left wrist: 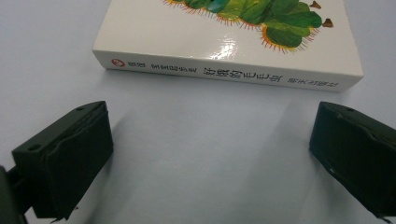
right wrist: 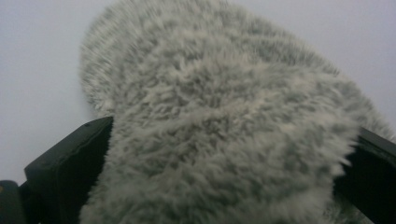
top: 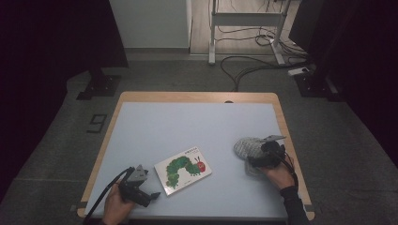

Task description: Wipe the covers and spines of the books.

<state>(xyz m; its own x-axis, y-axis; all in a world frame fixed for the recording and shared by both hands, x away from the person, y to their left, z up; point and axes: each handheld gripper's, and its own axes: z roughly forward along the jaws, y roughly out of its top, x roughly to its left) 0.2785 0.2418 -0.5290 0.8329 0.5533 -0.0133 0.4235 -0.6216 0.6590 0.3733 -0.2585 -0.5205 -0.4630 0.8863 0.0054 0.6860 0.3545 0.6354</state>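
A white picture book (top: 183, 169) with a green caterpillar on its cover lies flat on the table's near middle. My left gripper (top: 151, 187) rests low just left of it. In the left gripper view its jaws stand wide apart (left wrist: 210, 140) over bare table, and the book's spine (left wrist: 224, 74) lies a short way ahead. A fluffy grey-white soft thing (top: 246, 146) sits at the right. My right gripper (top: 257, 153) has its jaws spread on either side of that fluffy thing (right wrist: 224, 116), with the fur against both (right wrist: 229, 158).
The table (top: 187, 122) has a pale blue-grey top with a wooden rim. Beyond its far edge are a grey floor, cables (top: 244, 65), a white stand frame (top: 244, 23) and dark stand bases (top: 98, 84).
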